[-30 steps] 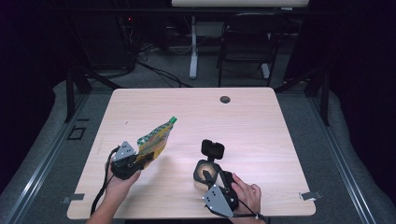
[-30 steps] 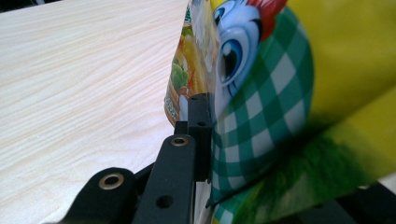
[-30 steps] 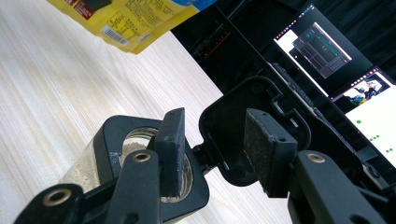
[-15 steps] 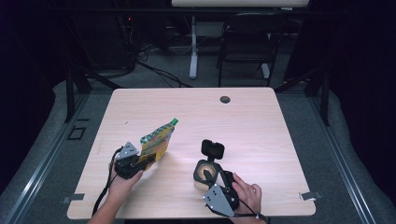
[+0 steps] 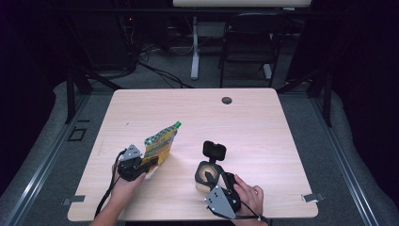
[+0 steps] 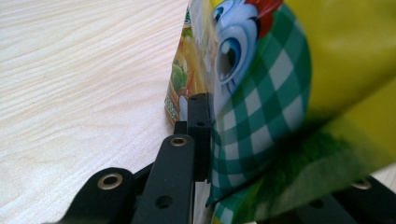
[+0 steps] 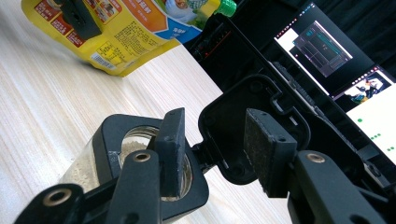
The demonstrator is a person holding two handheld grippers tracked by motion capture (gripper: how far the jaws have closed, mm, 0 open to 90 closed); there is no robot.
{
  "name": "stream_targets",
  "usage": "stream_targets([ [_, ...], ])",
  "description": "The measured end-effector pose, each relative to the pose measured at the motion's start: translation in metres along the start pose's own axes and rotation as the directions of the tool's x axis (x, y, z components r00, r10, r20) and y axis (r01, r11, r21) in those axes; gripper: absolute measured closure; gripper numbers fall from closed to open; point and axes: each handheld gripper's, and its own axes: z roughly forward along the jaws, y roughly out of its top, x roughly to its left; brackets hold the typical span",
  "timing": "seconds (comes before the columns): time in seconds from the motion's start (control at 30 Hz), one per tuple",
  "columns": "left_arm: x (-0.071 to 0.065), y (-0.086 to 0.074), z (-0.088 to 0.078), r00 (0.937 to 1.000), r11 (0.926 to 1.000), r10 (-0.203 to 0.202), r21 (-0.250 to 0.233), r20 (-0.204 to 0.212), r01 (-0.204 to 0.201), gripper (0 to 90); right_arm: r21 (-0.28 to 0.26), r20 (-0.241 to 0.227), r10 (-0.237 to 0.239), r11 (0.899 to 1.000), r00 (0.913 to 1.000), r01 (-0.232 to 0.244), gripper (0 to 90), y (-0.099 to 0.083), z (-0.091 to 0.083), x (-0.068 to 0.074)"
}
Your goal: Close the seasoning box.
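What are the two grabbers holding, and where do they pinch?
The left gripper pinches the yellow pouch near its bottom end, green cap pointing up and away. The right gripper straddles the open jar by its rim; whether it grips cannot be told.

The black jaws clamp the lower edge of a checked yellow pouch [image 6: 261, 102] above the wooden counter [image 6: 79, 79].

Your light wooden tabletop [image 5: 263, 122] carries a jar [image 5: 205, 176] with its black lid flipped open at the near middle, and a small dark grommet [image 5: 227, 100] at the far edge.
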Motion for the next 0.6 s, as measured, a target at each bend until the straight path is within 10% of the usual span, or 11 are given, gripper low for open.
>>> stream_targets([
  [0.6, 0.0079, -0.0048, -0.0078, 0.9994, 0.9995, -0.03, 0.001, -0.018, 0.03, 74.0, -0.001, -0.006, 0.003, 1.0, 1.0, -0.003, 58.3, 0.0, 0.0004, 0.0006],
])
